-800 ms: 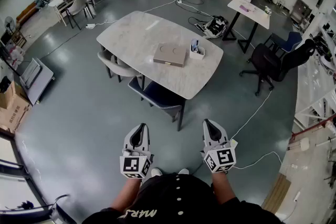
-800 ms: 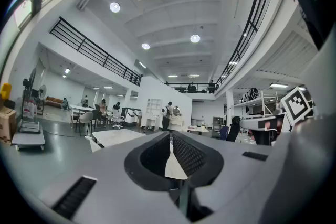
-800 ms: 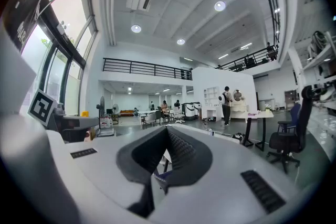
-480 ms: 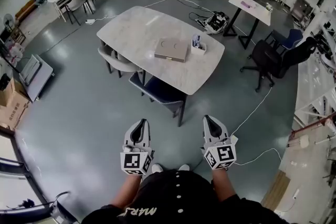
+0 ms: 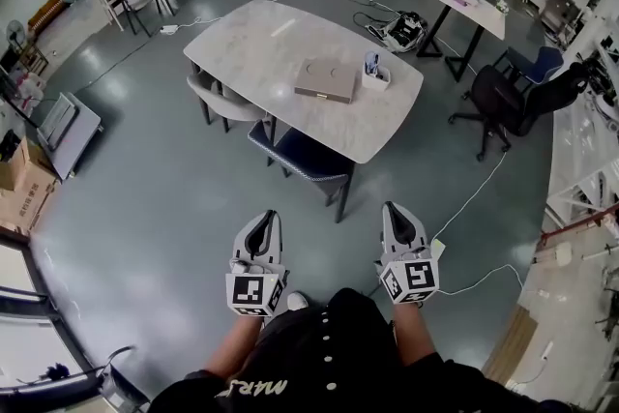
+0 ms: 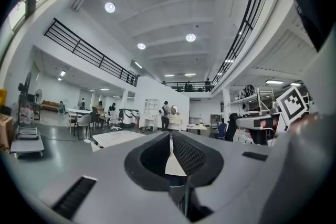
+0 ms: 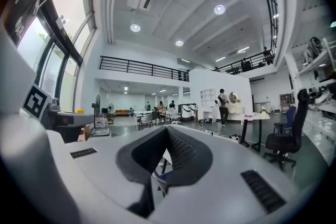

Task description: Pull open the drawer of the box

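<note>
Grey-white left gripper [image 5: 262, 223] is closed up tight with nothing in it, held level down by the person's waist. Tan box [image 5: 327, 80] sits well ahead on the marble table [image 5: 247, 39], beside a small pen cup [image 5: 375, 73]. Right gripper [image 5: 397, 212] is the same deal: jaws together, empty.

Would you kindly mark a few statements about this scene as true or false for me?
1. The box lies on the table. True.
2. The left hand-held gripper grips the box. False: it is shut on nothing, well short of the table.
3. A white pen holder stands beside the box. True.
4. The right hand-held gripper has its jaws wide apart. False: its jaws are together, with nothing between them.
5. The black office chair is tucked under the table. False: it stands apart on the floor, to the table's right.
</note>
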